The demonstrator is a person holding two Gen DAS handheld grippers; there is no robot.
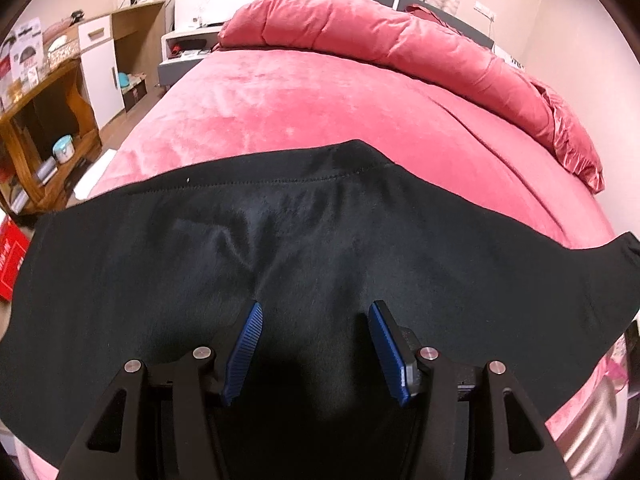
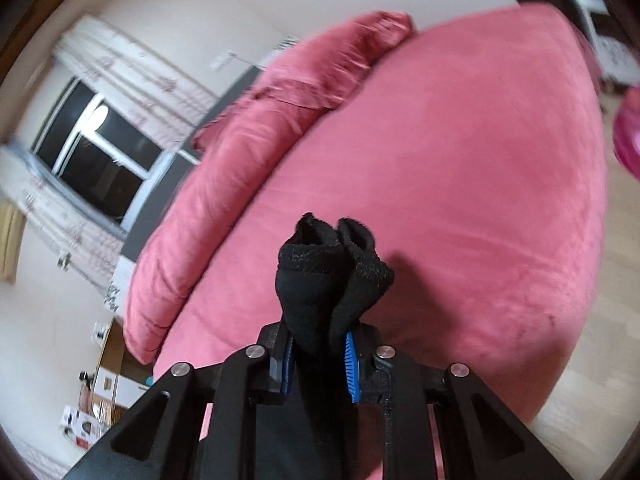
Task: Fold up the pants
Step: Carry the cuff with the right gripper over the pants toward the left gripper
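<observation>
Black pants (image 1: 280,248) lie spread across the near part of the pink bed (image 1: 300,100). My left gripper (image 1: 316,312) is open just above the black cloth, with its blue pads (image 1: 244,348) apart and nothing between them. In the right wrist view my right gripper (image 2: 320,344) is shut on a bunched end of the black pants (image 2: 332,272) and holds it up above the pink bed (image 2: 460,184). The cloth sticks out past the fingertips in two folds.
A rolled pink duvet (image 1: 400,40) lies along the far side of the bed. A wooden desk (image 1: 44,120) and white cabinet (image 1: 100,68) stand to the left, with a red box (image 1: 12,256) on the floor. A window (image 2: 100,148) shows in the right view.
</observation>
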